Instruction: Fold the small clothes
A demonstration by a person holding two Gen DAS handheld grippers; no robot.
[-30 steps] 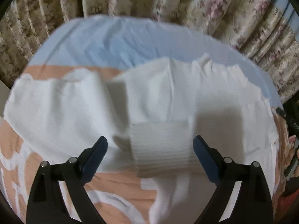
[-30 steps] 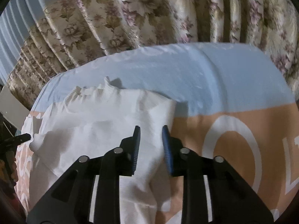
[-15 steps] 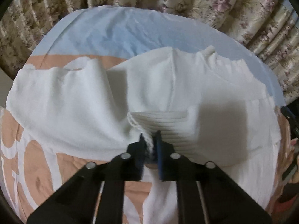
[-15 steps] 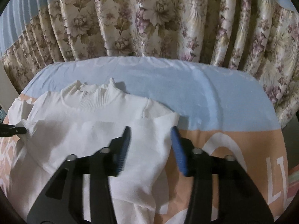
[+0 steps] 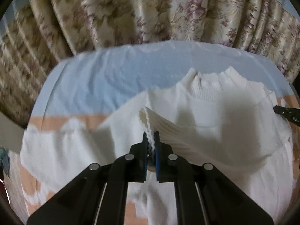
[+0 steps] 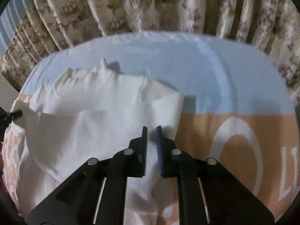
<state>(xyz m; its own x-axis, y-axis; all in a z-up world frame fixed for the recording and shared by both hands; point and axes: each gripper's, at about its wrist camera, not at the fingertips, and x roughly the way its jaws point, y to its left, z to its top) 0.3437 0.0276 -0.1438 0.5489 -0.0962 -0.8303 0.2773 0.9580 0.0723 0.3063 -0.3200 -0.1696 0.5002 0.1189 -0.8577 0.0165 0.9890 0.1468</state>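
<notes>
The ribbed cuff of a white sweater is pinched between the closed left tongs and raised. The right tongs, nearly closed, are pressed on the sweater's folded edge. Beyond, the sweater is spread on a blue-and-orange bed sheet before floral curtains.

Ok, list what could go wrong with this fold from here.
1. The left gripper pinches only the thin edge of the ribbed cuff; a tug might slip it free.
2. The right gripper looks shut over the white sweater, with no fabric visibly between its pads, so it may have missed.
3. The lifted sleeve could drag the body askew.
</notes>
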